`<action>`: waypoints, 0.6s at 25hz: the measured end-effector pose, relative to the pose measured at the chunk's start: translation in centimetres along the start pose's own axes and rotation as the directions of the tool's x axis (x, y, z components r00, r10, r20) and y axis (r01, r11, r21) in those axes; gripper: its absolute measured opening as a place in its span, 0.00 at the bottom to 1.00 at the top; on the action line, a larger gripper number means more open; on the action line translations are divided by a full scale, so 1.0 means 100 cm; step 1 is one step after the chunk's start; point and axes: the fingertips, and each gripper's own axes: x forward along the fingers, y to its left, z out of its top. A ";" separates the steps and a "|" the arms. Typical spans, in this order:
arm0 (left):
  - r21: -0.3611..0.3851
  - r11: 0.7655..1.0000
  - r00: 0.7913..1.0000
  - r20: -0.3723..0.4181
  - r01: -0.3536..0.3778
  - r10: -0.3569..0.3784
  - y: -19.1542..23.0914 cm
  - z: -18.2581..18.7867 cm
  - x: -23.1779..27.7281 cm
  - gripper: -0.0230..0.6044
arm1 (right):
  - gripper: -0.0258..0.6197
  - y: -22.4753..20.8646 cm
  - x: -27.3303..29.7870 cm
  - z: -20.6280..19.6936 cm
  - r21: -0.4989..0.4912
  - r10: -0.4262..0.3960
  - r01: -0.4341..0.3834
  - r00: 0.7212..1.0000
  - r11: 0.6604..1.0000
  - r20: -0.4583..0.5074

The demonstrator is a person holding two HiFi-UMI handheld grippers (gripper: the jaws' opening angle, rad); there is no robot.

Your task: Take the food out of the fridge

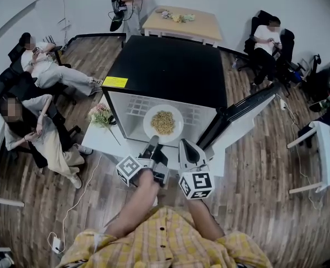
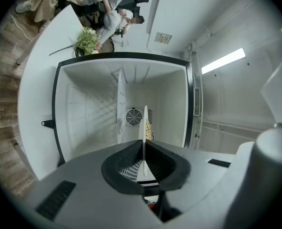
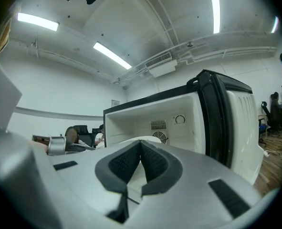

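One round white plate (image 1: pixel 149 126) of pale yellow noodles (image 1: pixel 163 122) is sitting level right at the mouth of the black-topped, white-lined mini fridge (image 1: pixel 170 66). I am gripping its near rim with my left gripper (image 1: pixel 152 145). The jaws are standing almost closed, pinching the thin rim edge-on between the pads, and the fridge's back wall and fan are showing beyond them. My right gripper (image 1: pixel 188 148) is hovering just beside the plate, on the side nearer the fridge's open black door (image 1: pixel 243 113). Its jaws are meeting at the tips and are holding nothing.

I am judging the step in hand to be the removal itself: the food is gripped but not yet clear of the fridge. The next move is calling for a straight pull toward me, out past the fridge's front edge. The plate needs keeping flat, since a single pinch on one rim is letting the far side sag and the noodles could slide. After that I am needing somewhere to set it down, and the white table (image 1: pixel 97 139) in front of the fridge is looking likely.
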 end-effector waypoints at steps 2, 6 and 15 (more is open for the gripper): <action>0.003 1.000 1.000 0.005 0.005 -0.005 -0.003 -0.002 -0.006 0.07 | 0.05 0.003 -0.004 -0.002 -0.001 0.009 -0.009 1.000 1.000 -0.004; 0.016 1.000 1.000 0.022 0.012 -0.013 -0.010 -0.005 -0.020 0.07 | 0.05 0.010 -0.014 -0.003 -0.003 0.029 -0.029 1.000 1.000 -0.008; 0.039 0.999 0.999 0.035 0.017 -0.018 -0.015 -0.021 -0.052 0.07 | 0.05 0.025 -0.041 -0.007 -0.025 0.055 -0.055 0.998 0.998 -0.016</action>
